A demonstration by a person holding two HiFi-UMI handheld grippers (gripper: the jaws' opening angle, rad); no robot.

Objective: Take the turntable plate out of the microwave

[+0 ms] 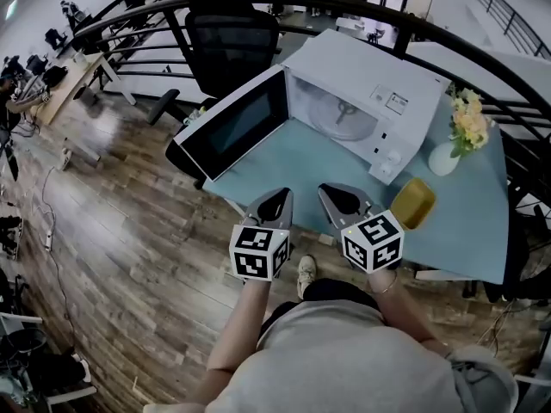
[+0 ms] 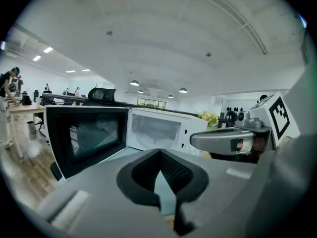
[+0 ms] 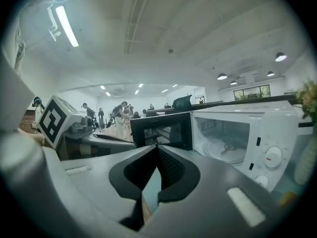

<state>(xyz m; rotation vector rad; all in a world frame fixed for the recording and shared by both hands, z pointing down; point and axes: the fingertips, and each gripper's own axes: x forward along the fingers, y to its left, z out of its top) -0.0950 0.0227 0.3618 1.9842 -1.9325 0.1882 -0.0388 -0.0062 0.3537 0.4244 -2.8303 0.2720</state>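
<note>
While the door point(image 1: 237, 123) is already hanging open, the turntable plate point(image 1: 340, 114) is still sitting inside the microwave point(image 1: 405, 80), so I'd say the whole reach-and-lift part is waiting to be done. Both tongs are hovering at the table's point(image 1: 465, 222) near edge, well apart from the oven. The left gripper point(image 1: 277, 200) and right gripper point(image 1: 340, 198) are both pinching closed on nothing.

Bright, even indoor light falls from recessed ceiling lamps point(image 2: 183, 90) and a strip light point(image 3: 67, 26); shadows are soft. All three views show strong fisheye curvature: the railing point(image 1: 344, 7) bows, and both gripper views darken to a round vignette at the corners. Their near foreground is blurred. A pale sheen lies on the wooden floor point(image 1: 112, 127) — the microwave door point(image 2: 94, 133) glass mirrors the room.
</note>
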